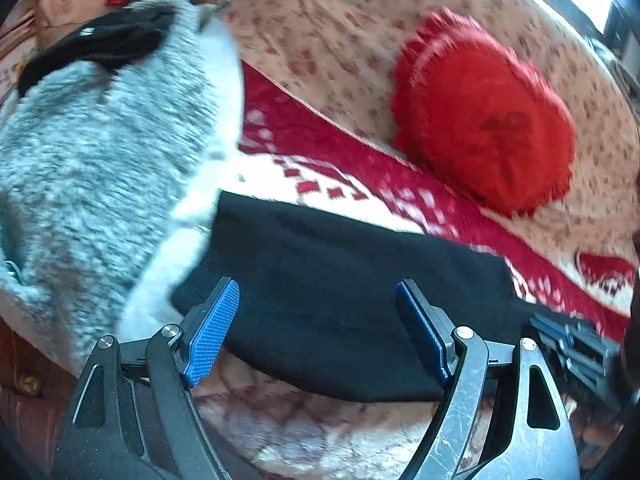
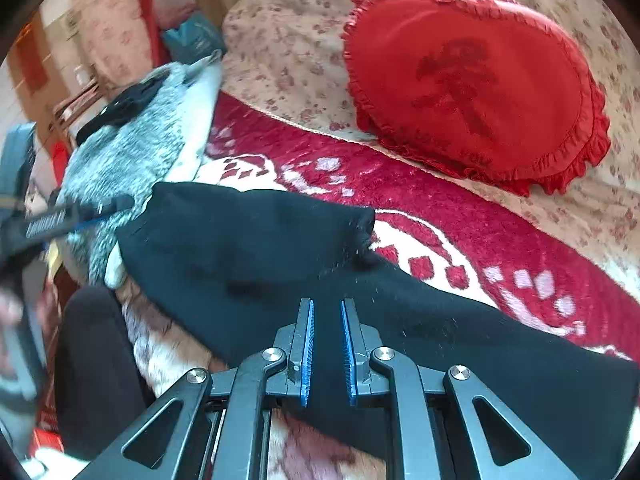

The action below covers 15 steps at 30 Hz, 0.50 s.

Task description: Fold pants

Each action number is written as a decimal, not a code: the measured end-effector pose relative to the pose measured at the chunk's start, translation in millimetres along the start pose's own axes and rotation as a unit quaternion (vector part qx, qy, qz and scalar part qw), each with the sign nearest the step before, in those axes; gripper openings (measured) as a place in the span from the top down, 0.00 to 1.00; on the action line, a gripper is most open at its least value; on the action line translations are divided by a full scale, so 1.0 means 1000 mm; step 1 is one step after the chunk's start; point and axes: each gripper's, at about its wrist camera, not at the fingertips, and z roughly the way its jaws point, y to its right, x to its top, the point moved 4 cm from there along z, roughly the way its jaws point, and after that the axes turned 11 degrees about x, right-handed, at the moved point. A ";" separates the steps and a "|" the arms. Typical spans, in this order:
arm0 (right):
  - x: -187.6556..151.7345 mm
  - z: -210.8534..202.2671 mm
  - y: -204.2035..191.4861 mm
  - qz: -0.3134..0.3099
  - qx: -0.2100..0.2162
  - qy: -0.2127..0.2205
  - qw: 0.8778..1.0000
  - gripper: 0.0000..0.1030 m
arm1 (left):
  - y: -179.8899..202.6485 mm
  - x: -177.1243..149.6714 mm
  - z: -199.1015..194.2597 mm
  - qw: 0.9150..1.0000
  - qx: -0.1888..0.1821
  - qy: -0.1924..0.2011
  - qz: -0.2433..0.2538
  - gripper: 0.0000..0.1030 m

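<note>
Black pants (image 2: 256, 248) lie in a flat band across the red-and-white blanket (image 2: 460, 216), near the heart-shaped cushion (image 2: 472, 80). The left gripper (image 1: 316, 320) gapes wide and empty above them; the right gripper (image 2: 326, 344) — nearly closed, grasping nothing — hovers over the near edge, seemingly poised for a fold.

From my left tongs (image 1: 316, 328), the pants (image 1: 340, 300) lie just ahead, spread across the blanket (image 1: 320, 140) on the bed (image 1: 320, 20). A furry garment (image 1: 100, 140) is heaped to their left, touching them, with a small dark item (image 1: 100, 40) on top. The cushion (image 1: 484, 120) sits farther ahead and right. My right tongs (image 2: 326, 344) hover over the pants' near edge; the cushion (image 2: 472, 84) lies beyond, ahead and right.
</note>
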 end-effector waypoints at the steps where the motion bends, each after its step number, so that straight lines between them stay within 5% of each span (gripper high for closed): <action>1: 0.003 0.007 0.002 0.005 -0.005 -0.002 1.000 0.88 | 0.006 -0.004 0.005 1.000 0.000 -0.007 0.009 0.22; 15: 0.038 0.041 0.041 0.046 -0.032 -0.007 0.998 0.86 | 0.029 -0.007 0.049 0.998 0.039 -0.025 0.047 0.22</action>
